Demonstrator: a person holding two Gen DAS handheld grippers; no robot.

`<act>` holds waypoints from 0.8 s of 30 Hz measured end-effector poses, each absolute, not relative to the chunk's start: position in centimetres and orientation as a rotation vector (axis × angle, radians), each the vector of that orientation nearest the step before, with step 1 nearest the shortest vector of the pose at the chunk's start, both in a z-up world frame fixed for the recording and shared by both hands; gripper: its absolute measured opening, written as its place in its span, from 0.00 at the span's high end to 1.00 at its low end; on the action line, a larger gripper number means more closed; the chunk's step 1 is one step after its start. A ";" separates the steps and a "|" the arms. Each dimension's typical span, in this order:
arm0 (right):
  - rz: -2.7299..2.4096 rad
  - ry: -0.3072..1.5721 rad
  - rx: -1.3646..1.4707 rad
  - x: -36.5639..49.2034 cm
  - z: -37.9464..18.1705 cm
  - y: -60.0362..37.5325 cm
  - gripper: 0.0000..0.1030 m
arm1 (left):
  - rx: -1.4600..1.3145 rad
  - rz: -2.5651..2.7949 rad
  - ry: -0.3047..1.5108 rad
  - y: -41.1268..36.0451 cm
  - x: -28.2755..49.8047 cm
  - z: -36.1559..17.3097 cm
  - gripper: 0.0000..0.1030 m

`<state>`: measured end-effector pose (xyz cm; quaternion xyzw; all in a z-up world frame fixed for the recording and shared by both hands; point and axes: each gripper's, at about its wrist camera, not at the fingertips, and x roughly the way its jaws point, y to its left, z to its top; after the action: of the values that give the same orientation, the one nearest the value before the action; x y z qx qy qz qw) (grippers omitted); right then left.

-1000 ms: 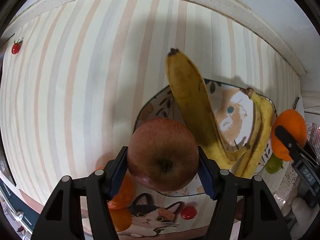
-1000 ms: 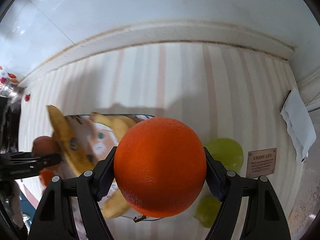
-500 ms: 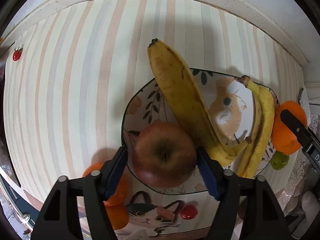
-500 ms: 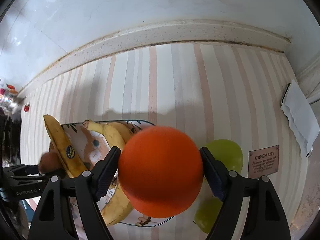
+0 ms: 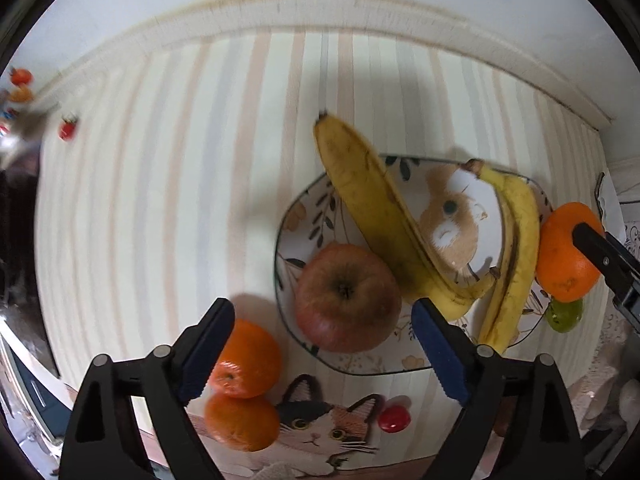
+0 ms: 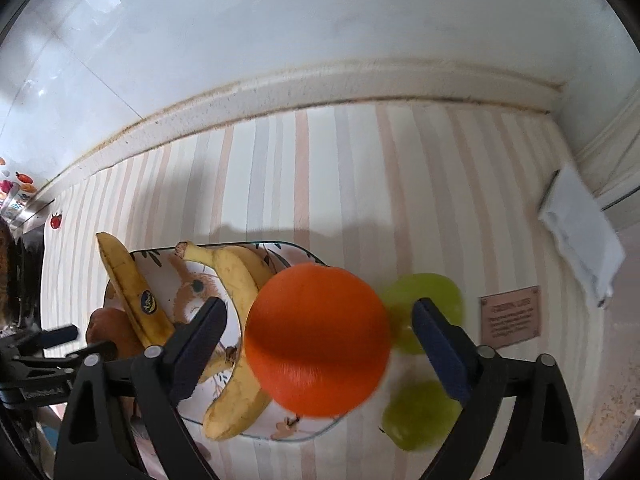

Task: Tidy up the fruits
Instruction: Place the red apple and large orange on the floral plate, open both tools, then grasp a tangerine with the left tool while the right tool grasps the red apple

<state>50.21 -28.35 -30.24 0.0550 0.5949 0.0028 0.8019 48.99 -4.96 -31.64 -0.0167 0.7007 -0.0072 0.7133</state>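
Note:
A patterned plate (image 5: pixel 316 208) holds bananas (image 5: pixel 372 208) and a red apple (image 5: pixel 348 300) that rests on its near left part. My left gripper (image 5: pixel 322 344) is open, with the jaws apart on either side of the apple and not touching it. My right gripper (image 6: pixel 318 344) is open too. A large orange (image 6: pixel 316 340) is blurred between its spread jaws, over the plate's right edge (image 6: pixel 320 434). In the left wrist view this orange (image 5: pixel 564 252) shows at the plate's right side. The plate's bananas (image 6: pixel 236 312) lie left of it.
Two oranges (image 5: pixel 244 360) lie left of the plate near my left gripper. Two green fruits (image 6: pixel 424 308) lie right of the plate. A small brown sign (image 6: pixel 510 316) and a white cloth (image 6: pixel 580 236) lie at the right. The wall edge runs along the back.
My left gripper has set the apple on the plate and opened. My right gripper has opened around the orange, which is now blurred and lower over the plate's edge.

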 end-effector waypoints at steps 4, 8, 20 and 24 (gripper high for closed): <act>0.029 1.257 0.117 47.6 -28.1 -27.6 0.06 | -0.013 -0.025 1.485 -5.6 46.8 -28.8 0.12; 0.049 1.249 0.122 44.3 -26.4 -26.7 0.06 | 0.003 -0.026 1.427 -5.9 44.4 -26.3 0.12; 0.043 1.177 0.106 35.8 -20.4 -25.8 0.06 | -0.006 -0.067 1.321 -7.7 38.6 -21.2 0.12; 0.051 1.132 0.103 33.7 -17.8 -26.0 0.06 | -0.017 -0.066 1.269 -8.1 36.5 -18.9 0.12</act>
<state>33.73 -26.01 -17.79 0.0486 0.5359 0.0240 0.8425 36.52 -8.14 -18.88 -0.0081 0.5927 -0.0308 0.8048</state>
